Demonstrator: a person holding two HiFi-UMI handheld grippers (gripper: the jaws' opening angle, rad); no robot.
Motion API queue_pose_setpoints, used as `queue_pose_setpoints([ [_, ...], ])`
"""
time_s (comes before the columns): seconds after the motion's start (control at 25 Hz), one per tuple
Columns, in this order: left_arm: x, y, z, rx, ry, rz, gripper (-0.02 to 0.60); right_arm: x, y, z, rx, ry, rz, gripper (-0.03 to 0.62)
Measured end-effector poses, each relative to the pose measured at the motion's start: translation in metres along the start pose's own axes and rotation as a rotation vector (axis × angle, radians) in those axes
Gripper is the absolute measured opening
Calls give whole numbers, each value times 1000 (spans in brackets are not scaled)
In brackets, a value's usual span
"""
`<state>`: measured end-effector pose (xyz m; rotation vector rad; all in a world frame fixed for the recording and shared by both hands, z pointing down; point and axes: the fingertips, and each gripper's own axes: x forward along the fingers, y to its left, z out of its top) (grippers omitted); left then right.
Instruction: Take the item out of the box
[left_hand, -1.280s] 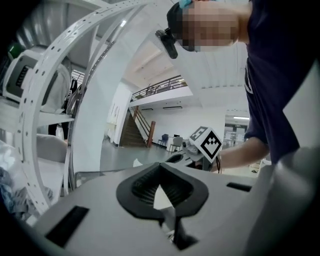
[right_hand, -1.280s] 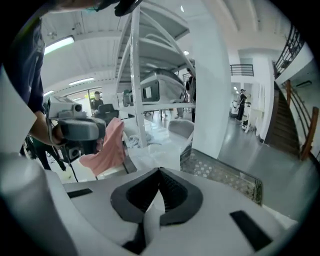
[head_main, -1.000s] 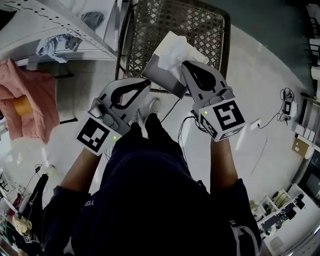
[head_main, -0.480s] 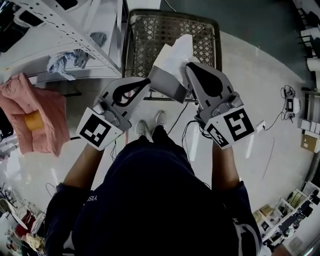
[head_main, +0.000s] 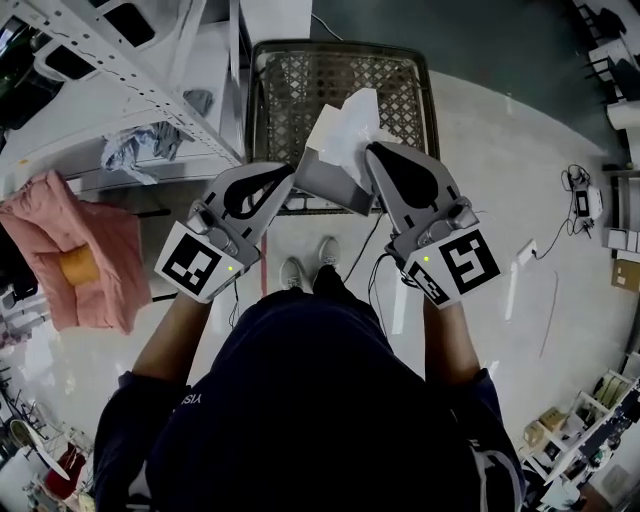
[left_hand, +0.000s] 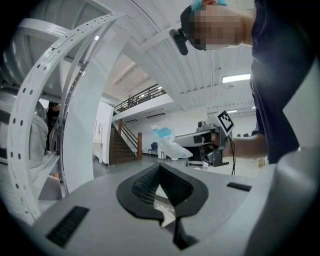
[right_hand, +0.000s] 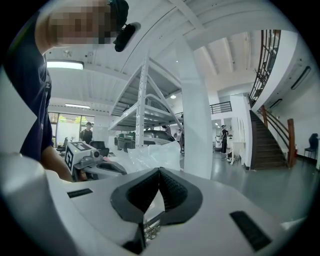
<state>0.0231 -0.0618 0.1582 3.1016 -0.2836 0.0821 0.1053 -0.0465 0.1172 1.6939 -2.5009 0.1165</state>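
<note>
Basket behind; left fingers and right fingers shut tip-to-tip at the box, hold hidden.

Wire basket on the floor, ahead of the person's shoes; shelf rack to its left; cloth further left, nearer the person; box aloft over the basket's near edge; left gripper clamped at its left corner; right gripper at its right, pinching the item that stands out of the box top; cables far right.
</note>
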Motion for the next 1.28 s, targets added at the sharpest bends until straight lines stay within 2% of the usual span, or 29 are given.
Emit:
queue_pose_setpoints([
  [1.04,-3,-9,-4,-16,8,9,6,-14,7,-14,21,25,-19,23],
  [1.28,-2,-9,1,-23,-20,18,6,-12,10,-15,25,29,-16,23],
])
